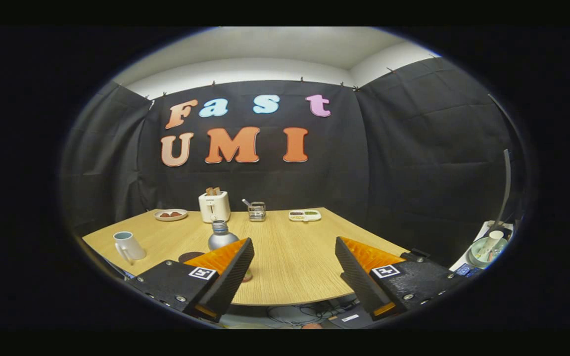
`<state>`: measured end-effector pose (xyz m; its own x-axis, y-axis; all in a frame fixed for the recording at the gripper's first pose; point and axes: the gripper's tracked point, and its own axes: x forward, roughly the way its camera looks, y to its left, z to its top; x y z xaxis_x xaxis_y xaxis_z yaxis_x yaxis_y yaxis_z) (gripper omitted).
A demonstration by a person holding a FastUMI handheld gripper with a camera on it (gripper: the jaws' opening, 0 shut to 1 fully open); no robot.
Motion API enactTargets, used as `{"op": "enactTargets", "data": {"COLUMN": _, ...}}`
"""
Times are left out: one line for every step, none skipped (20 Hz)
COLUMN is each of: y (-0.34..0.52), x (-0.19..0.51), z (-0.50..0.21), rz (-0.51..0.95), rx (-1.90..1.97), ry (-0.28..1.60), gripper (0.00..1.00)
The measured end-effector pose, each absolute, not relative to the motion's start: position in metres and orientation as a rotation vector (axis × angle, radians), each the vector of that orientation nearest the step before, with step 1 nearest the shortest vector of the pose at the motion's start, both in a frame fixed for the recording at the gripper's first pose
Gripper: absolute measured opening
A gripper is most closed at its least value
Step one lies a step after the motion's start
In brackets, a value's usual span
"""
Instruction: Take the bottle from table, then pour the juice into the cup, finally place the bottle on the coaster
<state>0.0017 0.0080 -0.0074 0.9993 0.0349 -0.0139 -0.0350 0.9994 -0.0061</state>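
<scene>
Gripper (295, 269) fingers stood wide apart and held nothing, over the near edge of the table (290, 257). The bottle (221, 236) stood upright on the table at about 11 o'clock from the gripper, partly behind the left finger; the cup (128, 245) sat well apart at about 10 o'clock, and a dark coaster (190, 256) lay just beside the bottle's base. Judged progress: 0 of 3 steps done, with grasp, pour and placement all left.
</scene>
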Motion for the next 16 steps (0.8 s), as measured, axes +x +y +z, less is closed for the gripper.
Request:
{"op": "enactTargets", "data": {"y": 0.008, "x": 0.002, "z": -0.008, "rz": 0.035, "rx": -0.012, "ry": 0.015, "gripper": 0.98}}
{"op": "enactTargets", "data": {"y": 0.008, "x": 0.001, "z": -0.009, "rz": 0.037, "rx": -0.016, "ry": 0.018, "gripper": 0.98}}
{"op": "enactTargets", "data": {"y": 0.010, "x": 0.002, "z": -0.010, "rz": 0.040, "rx": -0.018, "ry": 0.020, "gripper": 0.98}}
{"op": "enactTargets", "data": {"y": 0.012, "x": 0.002, "z": -0.011, "rz": 0.046, "rx": -0.019, "ry": 0.022, "gripper": 0.98}}
{"op": "enactTargets", "data": {"y": 0.015, "x": 0.002, "z": -0.012, "rz": 0.050, "rx": -0.019, "ry": 0.025, "gripper": 0.98}}
{"op": "enactTargets", "data": {"y": 0.016, "x": 0.003, "z": -0.013, "rz": 0.056, "rx": -0.019, "ry": 0.027, "gripper": 0.98}}
{"op": "enactTargets", "data": {"y": 0.018, "x": 0.002, "z": -0.014, "rz": 0.061, "rx": -0.019, "ry": 0.028, "gripper": 0.98}}
{"op": "enactTargets", "data": {"y": 0.021, "x": 0.003, "z": -0.015, "rz": 0.066, "rx": -0.020, "ry": 0.030, "gripper": 0.98}}
{"op": "enactTargets", "data": {"y": 0.024, "x": 0.004, "z": -0.015, "rz": 0.073, "rx": -0.018, "ry": 0.030, "gripper": 0.98}}
{"op": "enactTargets", "data": {"y": 0.027, "x": 0.004, "z": -0.015, "rz": 0.081, "rx": -0.017, "ry": 0.030, "gripper": 0.98}}
{"op": "enactTargets", "data": {"y": 0.031, "x": 0.004, "z": -0.016, "rz": 0.089, "rx": -0.016, "ry": 0.032, "gripper": 0.98}}
{"op": "enactTargets", "data": {"y": 0.034, "x": 0.005, "z": -0.017, "rz": 0.098, "rx": -0.015, "ry": 0.034, "gripper": 0.98}}
{"op": "enactTargets", "data": {"y": 0.039, "x": 0.005, "z": -0.018, "rz": 0.108, "rx": -0.018, "ry": 0.036, "gripper": 0.98}}
{"op": "enactTargets", "data": {"y": 0.044, "x": 0.006, "z": -0.019, "rz": 0.118, "rx": -0.022, "ry": 0.037, "gripper": 0.98}}
{"op": "enactTargets", "data": {"y": 0.048, "x": 0.007, "z": -0.020, "rz": 0.126, "rx": -0.027, "ry": 0.039, "gripper": 0.98}}
{"op": "enactTargets", "data": {"y": 0.053, "x": 0.009, "z": -0.022, "rz": 0.137, "rx": -0.033, "ry": 0.043, "gripper": 0.98}}
